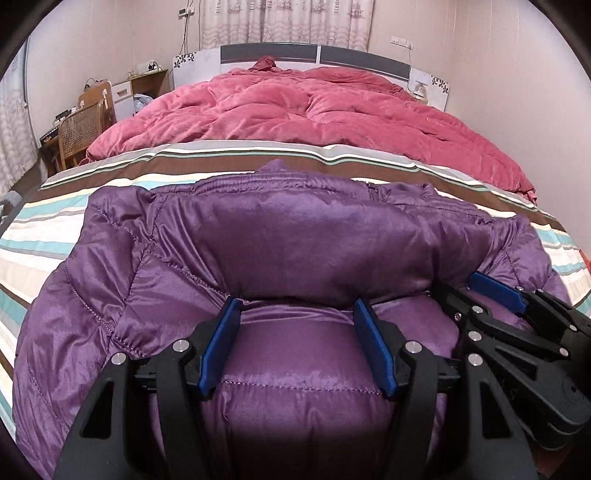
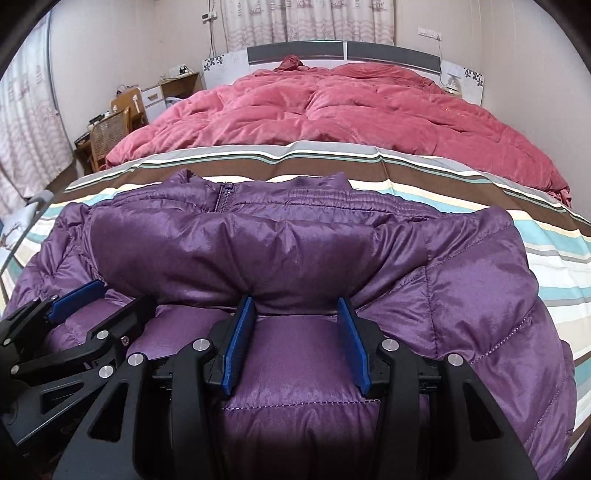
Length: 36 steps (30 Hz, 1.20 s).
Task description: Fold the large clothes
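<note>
Purple quilted jacket (image 1: pixel 280 236) spread on a striped sheet (image 1: pixel 33 236) at the near end of a bed, long axis running side to side across the bed, parallel to the stripes. Collar edge with gathered band and zip (image 2: pixel 225 195) at the far side, pointing toward a rumpled pink quilt (image 1: pixel 303 110) and the headboard (image 1: pixel 314 55) beyond. Near part of the jacket doubled over itself, a puffy fold lying crosswise just ahead of both tools.

Left gripper (image 1: pixel 297 347) tilted down onto the jacket, blue pads (image 1: pixel 218 347) spread partway with a bulge of padded fabric filling the gap between them; tips tucked under the folded roll. Cannot tell whether the pads actually squeeze the cloth.

Right gripper (image 2: pixel 297 343) just beside it on the same fold, blue fingers (image 2: pixel 236 347) also held partway apart, padded fabric swelling between them; real pinch or mere contact cannot be told.

Wooden chair (image 1: pixel 79 129) and desk at far left, patterned curtains (image 1: pixel 284 22) behind the headboard
</note>
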Motion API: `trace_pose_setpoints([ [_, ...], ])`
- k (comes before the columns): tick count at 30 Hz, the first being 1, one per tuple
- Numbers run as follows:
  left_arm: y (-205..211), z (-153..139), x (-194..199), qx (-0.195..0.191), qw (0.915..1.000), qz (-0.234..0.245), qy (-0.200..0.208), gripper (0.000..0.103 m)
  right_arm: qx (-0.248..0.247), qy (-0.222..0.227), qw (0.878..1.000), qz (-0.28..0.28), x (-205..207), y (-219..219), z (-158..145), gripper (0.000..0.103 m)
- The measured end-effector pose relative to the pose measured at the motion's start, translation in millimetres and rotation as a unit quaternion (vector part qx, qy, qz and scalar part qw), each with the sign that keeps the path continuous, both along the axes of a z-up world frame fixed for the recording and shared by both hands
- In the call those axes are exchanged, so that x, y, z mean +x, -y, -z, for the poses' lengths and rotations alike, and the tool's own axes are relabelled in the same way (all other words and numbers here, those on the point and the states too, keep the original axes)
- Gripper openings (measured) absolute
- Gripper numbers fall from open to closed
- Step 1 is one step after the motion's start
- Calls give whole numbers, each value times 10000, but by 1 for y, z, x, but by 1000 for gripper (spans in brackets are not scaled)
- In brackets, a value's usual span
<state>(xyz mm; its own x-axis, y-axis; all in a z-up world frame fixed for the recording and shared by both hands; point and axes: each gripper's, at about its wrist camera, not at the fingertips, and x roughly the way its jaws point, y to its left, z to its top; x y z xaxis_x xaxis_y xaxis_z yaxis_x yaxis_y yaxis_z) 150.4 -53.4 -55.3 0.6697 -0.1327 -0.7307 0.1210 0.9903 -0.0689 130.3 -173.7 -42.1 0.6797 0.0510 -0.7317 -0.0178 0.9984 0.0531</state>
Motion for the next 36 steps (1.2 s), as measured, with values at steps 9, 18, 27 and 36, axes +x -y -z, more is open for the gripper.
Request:
trace_pose_setpoints([
  [9, -52, -27, 4, 47, 9986, -515, 74, 74, 287, 506, 9971, 494, -24, 52, -37, 47],
  [18, -69, 4, 23, 499, 9959, -743, -107, 80, 381, -20, 9946, 967, -1, 90, 3, 47],
  [27, -91, -19, -17, 91, 9973, -725, 82, 89, 716, 331, 9938, 787, -41, 80, -30, 47],
  [36, -146, -20, -87, -444, 9896, -1347, 230, 89, 623, 435, 9966, -305, -115, 11, -45, 25],
])
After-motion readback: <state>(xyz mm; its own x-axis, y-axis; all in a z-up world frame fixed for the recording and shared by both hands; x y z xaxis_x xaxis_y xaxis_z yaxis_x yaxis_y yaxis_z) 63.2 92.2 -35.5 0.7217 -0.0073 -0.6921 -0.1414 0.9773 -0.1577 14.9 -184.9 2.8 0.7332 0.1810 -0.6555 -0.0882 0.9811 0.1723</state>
